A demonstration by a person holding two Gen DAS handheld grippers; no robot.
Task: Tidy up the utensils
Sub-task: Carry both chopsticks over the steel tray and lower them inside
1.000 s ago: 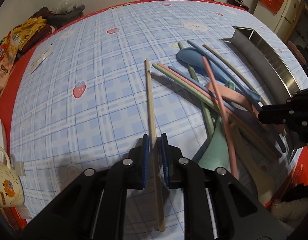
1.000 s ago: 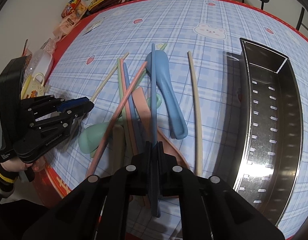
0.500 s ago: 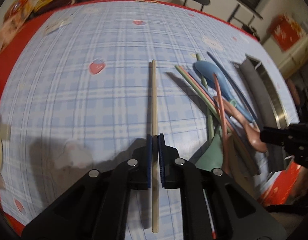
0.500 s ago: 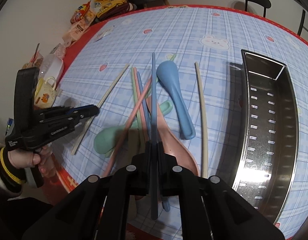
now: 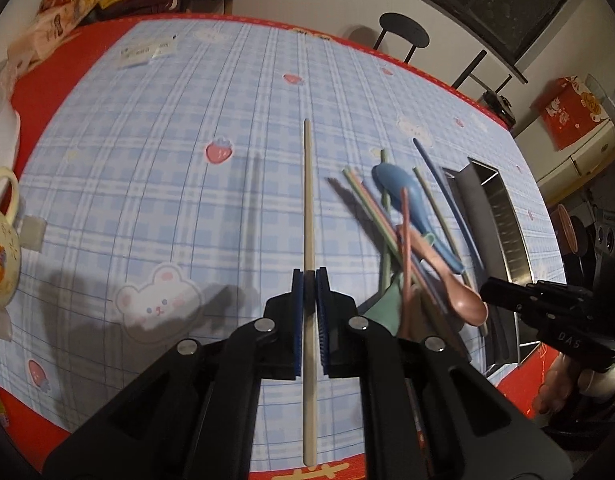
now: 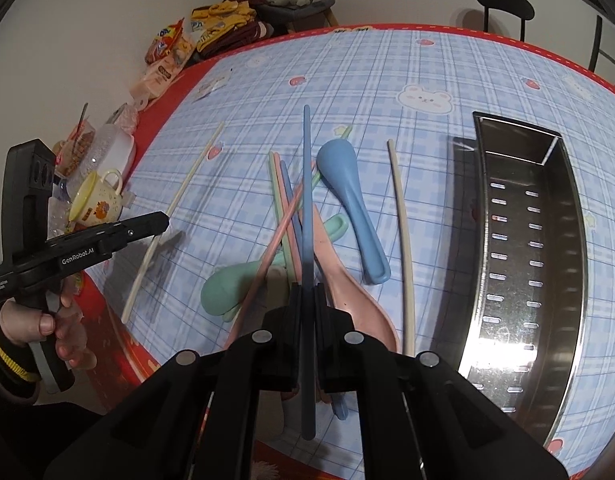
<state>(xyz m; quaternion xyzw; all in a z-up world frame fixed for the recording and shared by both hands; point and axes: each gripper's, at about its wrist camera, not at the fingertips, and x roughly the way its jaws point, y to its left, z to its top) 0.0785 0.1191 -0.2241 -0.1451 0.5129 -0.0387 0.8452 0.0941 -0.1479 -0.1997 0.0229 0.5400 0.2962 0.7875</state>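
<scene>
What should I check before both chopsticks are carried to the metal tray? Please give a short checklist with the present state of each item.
1. Left gripper shut on the beige chopstick: ok.
2. Right gripper shut on the blue chopstick: ok.
3. Beige chopstick lifted clear of the tablecloth: ok; its shadow lies apart from it.
4. Blue chopstick free of the pile, above the pink spoon: cannot tell; it crosses over the pile in the picture.
5. Metal tray has room: ok; nothing lies inside.
6. Second beige chopstick out of the path to the tray: not ok; it lies between the pile and the tray.
</scene>
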